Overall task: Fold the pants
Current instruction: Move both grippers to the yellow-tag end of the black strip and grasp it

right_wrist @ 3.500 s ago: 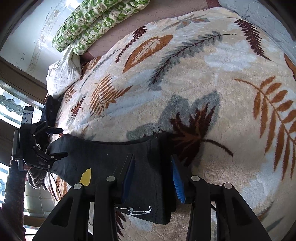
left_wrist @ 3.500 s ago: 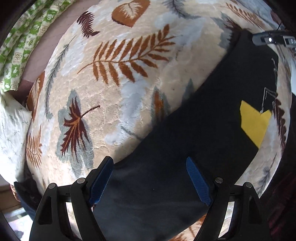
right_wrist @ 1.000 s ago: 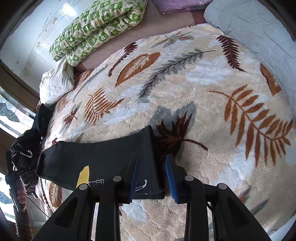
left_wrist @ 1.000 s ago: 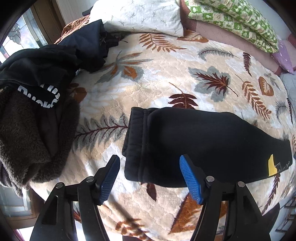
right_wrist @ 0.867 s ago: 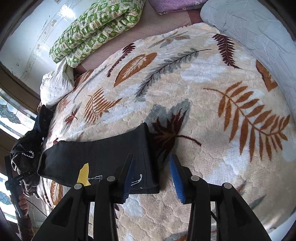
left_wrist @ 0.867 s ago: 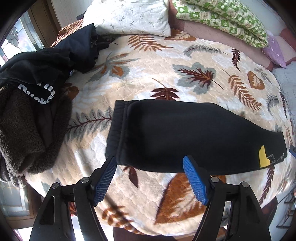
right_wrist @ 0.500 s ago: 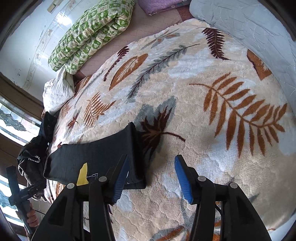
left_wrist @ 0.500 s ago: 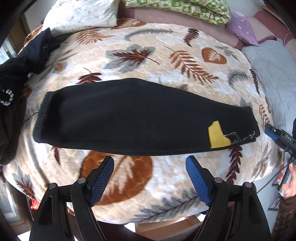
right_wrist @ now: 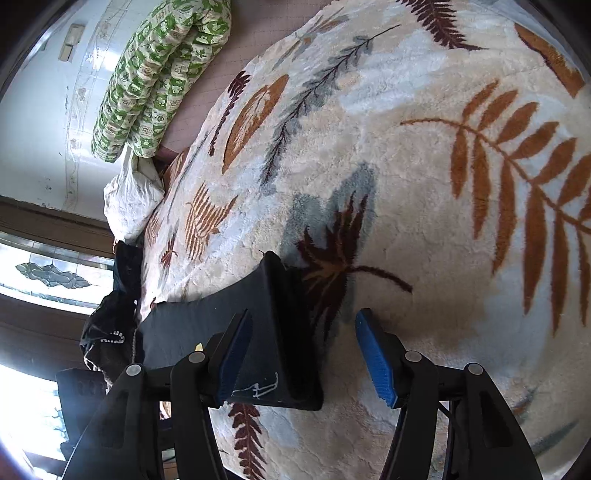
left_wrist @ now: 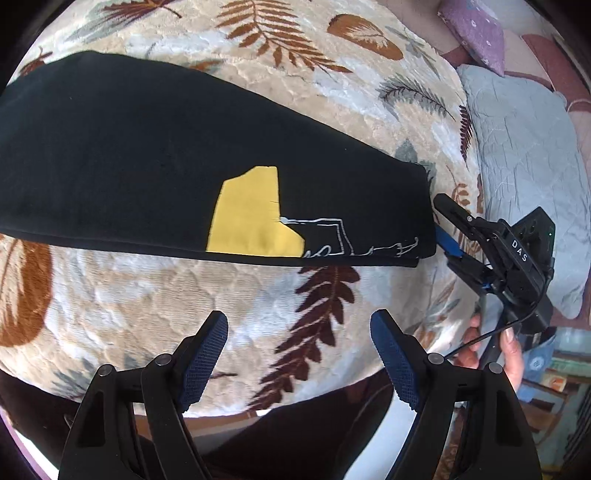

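Pants (left_wrist: 155, 147) lay lengthwise left to right; right gripper (right_wrist: 303, 354), jaws just widened, straddled the cuff unpinched; left gripper (left_wrist: 297, 354) hung open, empty, nearer.

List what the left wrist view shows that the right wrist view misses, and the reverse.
Left wrist only: the yellow patch in full on the black pants, a purple pillow, and the right claw with the hand holding it. Right wrist only: a green patterned quilt, a white pillow, a window and a dark clothes pile. Both: the pants on the leaf-print blanket, and each view's own claw open.
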The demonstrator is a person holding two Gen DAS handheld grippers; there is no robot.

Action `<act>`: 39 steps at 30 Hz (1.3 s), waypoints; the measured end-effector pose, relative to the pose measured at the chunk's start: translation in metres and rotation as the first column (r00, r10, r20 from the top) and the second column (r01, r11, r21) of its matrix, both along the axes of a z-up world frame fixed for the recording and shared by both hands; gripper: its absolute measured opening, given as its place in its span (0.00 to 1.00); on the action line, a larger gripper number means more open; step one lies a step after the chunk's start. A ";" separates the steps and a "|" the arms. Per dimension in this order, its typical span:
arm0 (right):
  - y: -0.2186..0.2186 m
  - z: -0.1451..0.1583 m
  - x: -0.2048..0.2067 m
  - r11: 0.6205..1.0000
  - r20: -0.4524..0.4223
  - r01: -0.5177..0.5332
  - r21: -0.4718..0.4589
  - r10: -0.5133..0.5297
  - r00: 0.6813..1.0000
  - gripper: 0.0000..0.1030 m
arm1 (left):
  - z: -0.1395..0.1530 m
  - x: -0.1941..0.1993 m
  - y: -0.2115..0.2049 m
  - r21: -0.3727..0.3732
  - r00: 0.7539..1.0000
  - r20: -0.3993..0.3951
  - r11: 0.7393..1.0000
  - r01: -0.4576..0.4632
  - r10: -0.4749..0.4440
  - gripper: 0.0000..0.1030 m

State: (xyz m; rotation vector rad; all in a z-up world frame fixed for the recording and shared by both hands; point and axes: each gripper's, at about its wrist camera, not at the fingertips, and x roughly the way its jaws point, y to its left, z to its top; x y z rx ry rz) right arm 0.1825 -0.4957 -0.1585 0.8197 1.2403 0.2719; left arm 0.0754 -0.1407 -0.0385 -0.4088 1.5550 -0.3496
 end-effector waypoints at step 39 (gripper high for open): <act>0.002 -0.035 0.048 0.944 -0.145 -0.041 0.327 0.093 0.985 0.61 | -0.107 0.053 -0.056 -0.271 0.932 -0.261 0.908 -0.319 0.250 0.30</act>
